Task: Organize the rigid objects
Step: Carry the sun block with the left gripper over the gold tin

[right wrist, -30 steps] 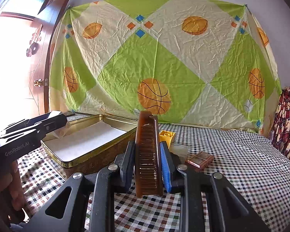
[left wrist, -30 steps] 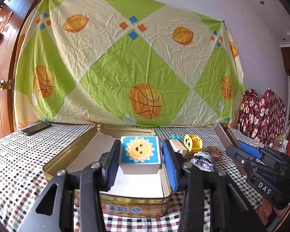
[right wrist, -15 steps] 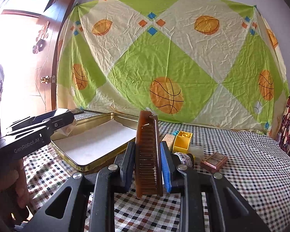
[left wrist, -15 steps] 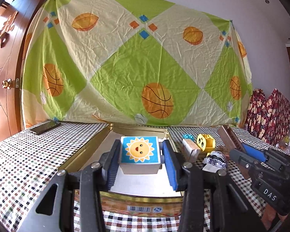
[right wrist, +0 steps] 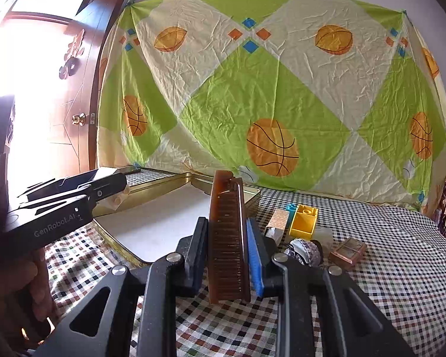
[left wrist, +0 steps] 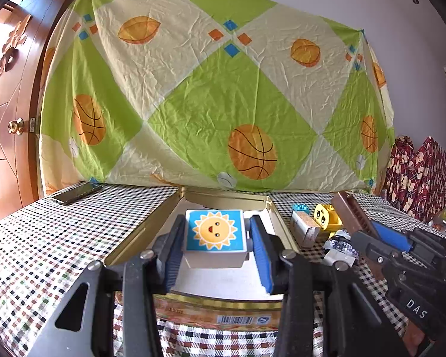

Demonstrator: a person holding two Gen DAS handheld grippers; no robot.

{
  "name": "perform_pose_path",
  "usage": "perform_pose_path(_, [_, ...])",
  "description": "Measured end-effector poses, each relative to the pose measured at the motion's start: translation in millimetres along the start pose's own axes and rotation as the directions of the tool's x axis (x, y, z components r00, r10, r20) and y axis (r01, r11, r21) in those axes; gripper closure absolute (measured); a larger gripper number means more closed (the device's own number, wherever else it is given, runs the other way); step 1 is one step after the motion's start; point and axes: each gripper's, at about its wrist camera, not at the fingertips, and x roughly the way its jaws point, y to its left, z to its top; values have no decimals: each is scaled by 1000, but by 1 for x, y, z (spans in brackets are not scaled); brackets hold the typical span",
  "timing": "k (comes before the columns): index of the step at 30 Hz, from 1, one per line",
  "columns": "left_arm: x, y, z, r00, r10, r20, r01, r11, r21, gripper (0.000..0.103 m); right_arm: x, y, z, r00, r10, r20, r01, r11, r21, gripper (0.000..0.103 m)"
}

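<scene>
**Sun block over the tin, comb in the other grip**

The left hand-held gripper (left wrist: 217, 238) is pinching a white block with a sun face on blue (left wrist: 214, 231), both blue pads pressing its sides, and is holding it above the open gold tin (left wrist: 278, 223). The block's underside is hiding behind the fingers, so whether it is touching the tin's white liner cannot be told. The tin's near wall is showing a barcode and a small round mark; the print beside them is too small to read.

The right hand-held gripper (right wrist: 227, 247) is clamping a brown comb (right wrist: 227, 238) upright between its pads, teeth facing the camera, over the checked desk (right wrist: 401, 282) just right of the tin. The comb's lower end is cutting off against the gripper body.

In the right wrist view the left gripper's body is reading "GenRobot.AI"; in the left wrist view the right gripper's body is reading "DAS", the rest lying out of frame.

Beside the tin a small cluster is sitting on the desk: a yellow brick with a face (left wrist: 327, 218), a cork-topped block (left wrist: 304, 227), a blue brick (left wrist: 300, 207) mostly hidden behind them, a sequinned round thing (right wrist: 304, 251) hard to identify, and a copper compact (right wrist: 348, 253). A dark phone (left wrist: 75, 193) is lying at the desk's far left
</scene>
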Motion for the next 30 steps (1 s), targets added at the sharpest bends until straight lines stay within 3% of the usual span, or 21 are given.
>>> perform_pose_path(19, [2,20,3,1000,24,-16,-24,1000,-18,61,13,28,5,998,64,-27,-65,998,-17,75])
perform_pose_path(30, [12,36,11,997,16,-71,-18,999,-33,61,24,39,11,992,105,-65,-106,994,-14,75])
